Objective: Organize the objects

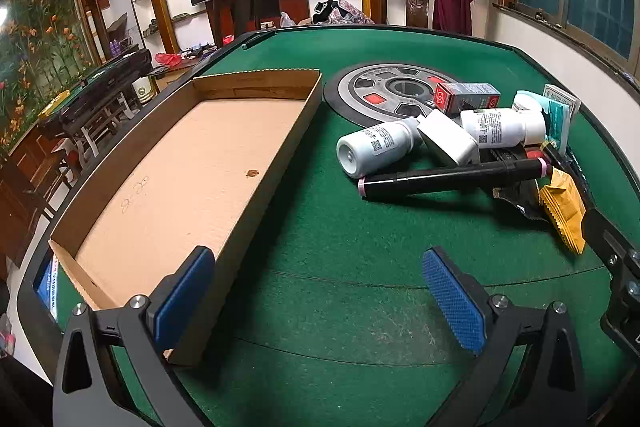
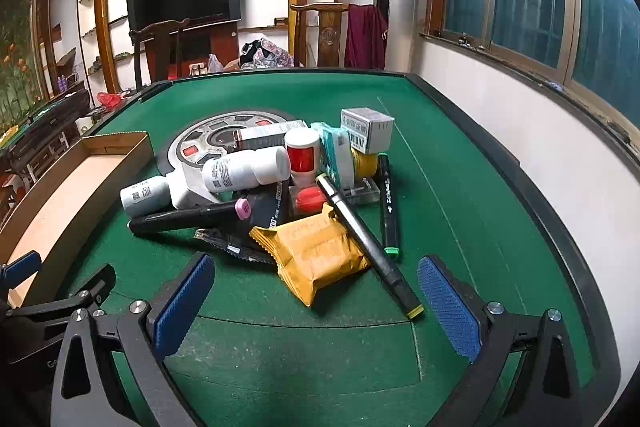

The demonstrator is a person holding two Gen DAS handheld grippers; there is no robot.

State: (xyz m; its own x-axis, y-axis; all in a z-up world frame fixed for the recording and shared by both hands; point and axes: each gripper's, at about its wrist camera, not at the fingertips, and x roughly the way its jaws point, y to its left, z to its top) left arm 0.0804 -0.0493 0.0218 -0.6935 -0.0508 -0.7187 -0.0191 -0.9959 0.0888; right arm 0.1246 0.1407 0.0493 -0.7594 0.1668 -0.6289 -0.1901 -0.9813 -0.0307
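An empty shallow cardboard tray (image 1: 192, 163) (image 2: 76, 187) lies on the left of the green table. To its right is a heap: white bottles (image 1: 372, 147) (image 2: 244, 169), a black marker with pink caps (image 1: 452, 177) (image 2: 188, 217), a yellow packet (image 2: 316, 255) (image 1: 562, 211), a yellow-tipped marker (image 2: 368, 239), a green-tipped marker (image 2: 388, 203), a red box (image 1: 466, 97) and a white box (image 2: 366, 129). My left gripper (image 1: 320, 303) is open, its left finger over the tray's near corner. My right gripper (image 2: 316, 303) is open just short of the yellow packet.
A round grey control disc (image 1: 384, 95) (image 2: 208, 139) sits in the table's middle, partly under the heap. The table has a raised dark rim (image 2: 520, 163). Chairs, a television and shelves stand beyond; a white wall with windows runs on the right.
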